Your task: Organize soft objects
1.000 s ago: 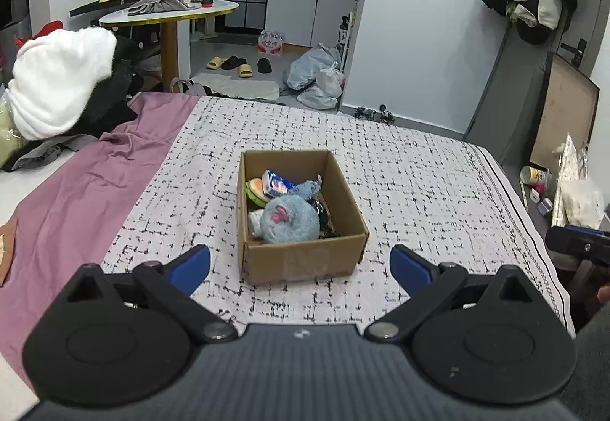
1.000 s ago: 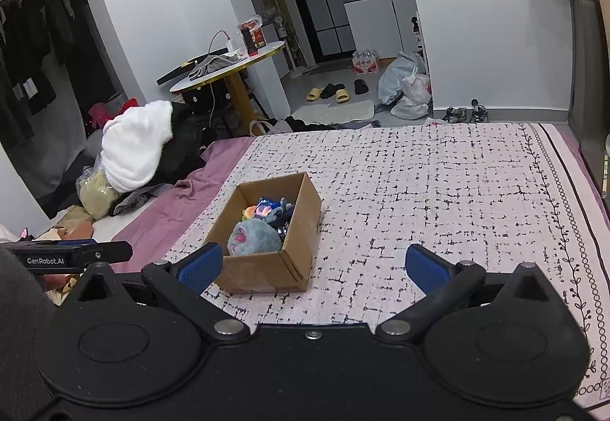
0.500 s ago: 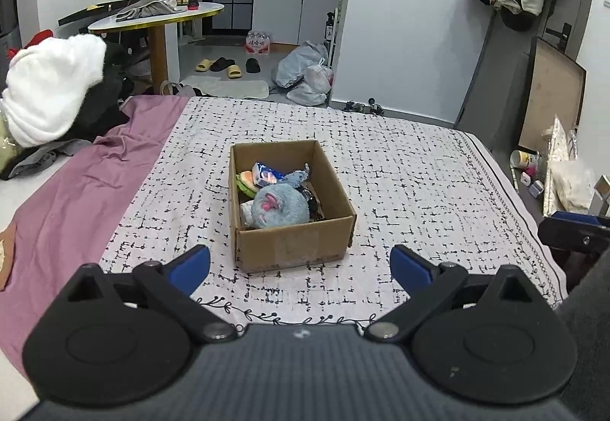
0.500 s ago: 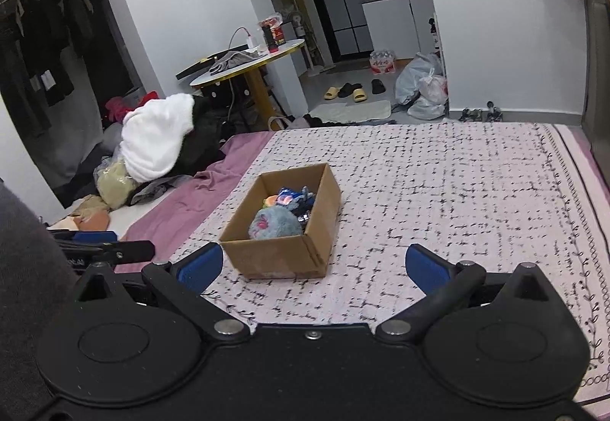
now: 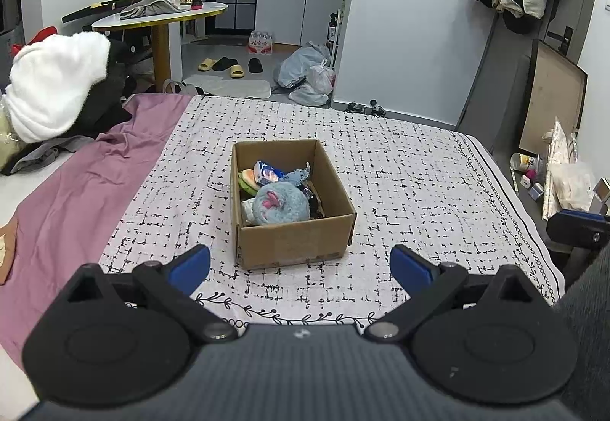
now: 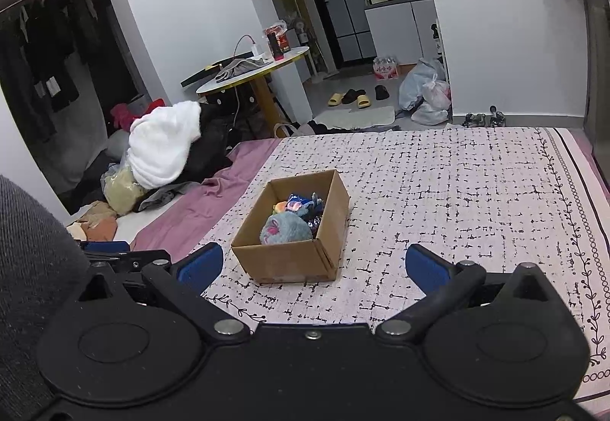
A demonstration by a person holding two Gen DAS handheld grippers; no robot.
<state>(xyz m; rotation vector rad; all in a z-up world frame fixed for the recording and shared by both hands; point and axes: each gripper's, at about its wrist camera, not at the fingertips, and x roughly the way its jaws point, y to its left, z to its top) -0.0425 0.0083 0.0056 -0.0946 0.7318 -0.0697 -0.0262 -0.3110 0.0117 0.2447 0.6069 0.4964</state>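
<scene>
Where the left wrist view looks along its fingers, the left gripper [image 5: 299, 266] stands wide open and holds nothing, its blue pads spread to either side of the frame. Directly ahead, between the lines of the two fingers, a cardboard box [image 5: 293, 241] sits on the patterned bedspread [image 5: 400, 169]. Its long axis runs away from the camera, with a short wall facing the gripper. Inside lie the soft objects: a blue-grey plush toy [image 5: 280, 203] against the near wall, and behind it a yellow-green soft piece [image 5: 248, 180] and a blue printed packet [image 5: 267, 172]. No soft object is visible loose on the bedspread. A purple sheet [image 5: 76, 200] covers the bed's left part, and a white fluffy bundle [image 5: 53, 85] rests beyond it.

Seen from the right wrist view, the right gripper [image 6: 310, 268] is likewise fully spread and empty. The cardboard box [image 6: 286, 261] lies ahead and slightly left of centre, turned so that a corner points toward the camera and its long axis slants up to the right. The plush toy [image 6: 284, 228] fills the near end. Part of the left gripper [image 6: 114, 255] shows at the left edge, level with this one.

Judged from both views, the left gripper faces the box more squarely, whereas the right one would approach its right wall obliquely; neither is clearly nearer. With everything apparently boxed, the task looks nearly done.
</scene>
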